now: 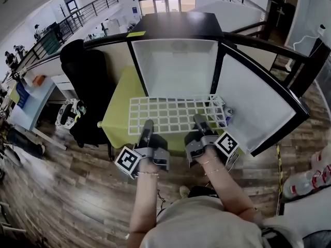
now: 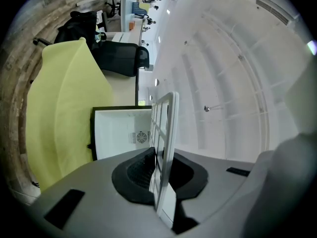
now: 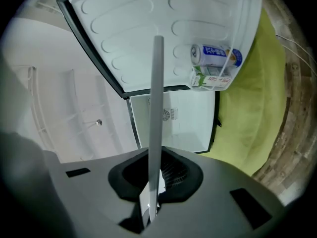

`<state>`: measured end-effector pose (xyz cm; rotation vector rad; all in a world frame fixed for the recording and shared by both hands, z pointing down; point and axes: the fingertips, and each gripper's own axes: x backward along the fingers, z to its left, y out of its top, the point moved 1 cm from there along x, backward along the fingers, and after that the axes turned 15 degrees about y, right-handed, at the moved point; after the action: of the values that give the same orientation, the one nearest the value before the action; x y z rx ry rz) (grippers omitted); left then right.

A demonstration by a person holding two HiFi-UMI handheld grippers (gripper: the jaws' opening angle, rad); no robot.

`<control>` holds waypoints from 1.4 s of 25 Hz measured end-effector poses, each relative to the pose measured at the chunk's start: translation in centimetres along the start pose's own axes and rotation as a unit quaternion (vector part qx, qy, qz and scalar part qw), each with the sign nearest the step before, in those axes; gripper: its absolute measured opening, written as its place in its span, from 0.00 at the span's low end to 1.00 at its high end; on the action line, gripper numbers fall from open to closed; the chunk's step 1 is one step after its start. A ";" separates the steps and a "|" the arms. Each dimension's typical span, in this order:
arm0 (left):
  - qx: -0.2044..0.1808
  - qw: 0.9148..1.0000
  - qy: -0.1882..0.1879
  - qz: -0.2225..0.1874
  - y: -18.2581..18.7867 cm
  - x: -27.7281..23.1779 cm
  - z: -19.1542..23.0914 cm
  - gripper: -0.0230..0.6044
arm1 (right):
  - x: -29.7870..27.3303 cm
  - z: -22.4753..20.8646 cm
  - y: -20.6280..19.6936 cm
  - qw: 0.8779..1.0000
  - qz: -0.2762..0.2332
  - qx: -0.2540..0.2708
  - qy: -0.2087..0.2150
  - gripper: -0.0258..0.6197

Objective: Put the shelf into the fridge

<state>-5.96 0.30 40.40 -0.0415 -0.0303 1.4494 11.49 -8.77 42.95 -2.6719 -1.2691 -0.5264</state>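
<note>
A white wire grid shelf (image 1: 173, 113) hangs level in front of the open black mini fridge (image 1: 176, 66), whose inside is white. My left gripper (image 1: 147, 132) is shut on the shelf's near edge at the left, and my right gripper (image 1: 200, 126) is shut on that edge at the right. In the left gripper view the shelf (image 2: 166, 128) runs edge-on between the dark pads (image 2: 141, 170), with the fridge's inside (image 2: 121, 132) beyond. In the right gripper view the shelf (image 3: 156, 98) is also edge-on, pointing at the fridge's opening (image 3: 176, 125).
The fridge door (image 1: 256, 102) stands open to the right and holds a can (image 3: 216, 55) and a small carton (image 3: 210, 78) in its rack. The fridge rests on a yellow-green cloth (image 1: 118, 112). A black office chair (image 1: 88, 87) stands at the left.
</note>
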 end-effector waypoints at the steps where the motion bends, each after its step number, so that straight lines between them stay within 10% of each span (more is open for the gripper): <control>1: 0.000 1.000 -0.003 -0.001 0.5 -1.6 -0.3 0.10 | -1.8 -0.2 0.5 1.000 0.002 0.000 0.003 0.08; 14: 0.019 1.000 0.008 0.007 1.2 -7.0 1.3 0.09 | -6.2 -2.2 2.7 1.000 0.005 0.004 -0.010 0.08; 35: 0.014 0.987 -0.033 0.156 7.5 -17.1 -1.7 0.09 | -15.8 -2.4 2.1 0.993 -0.092 0.066 0.020 0.08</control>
<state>-15.39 -15.83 38.43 0.0274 -0.0598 1.7637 3.26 -22.22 39.42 -2.4404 -1.4929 -0.4977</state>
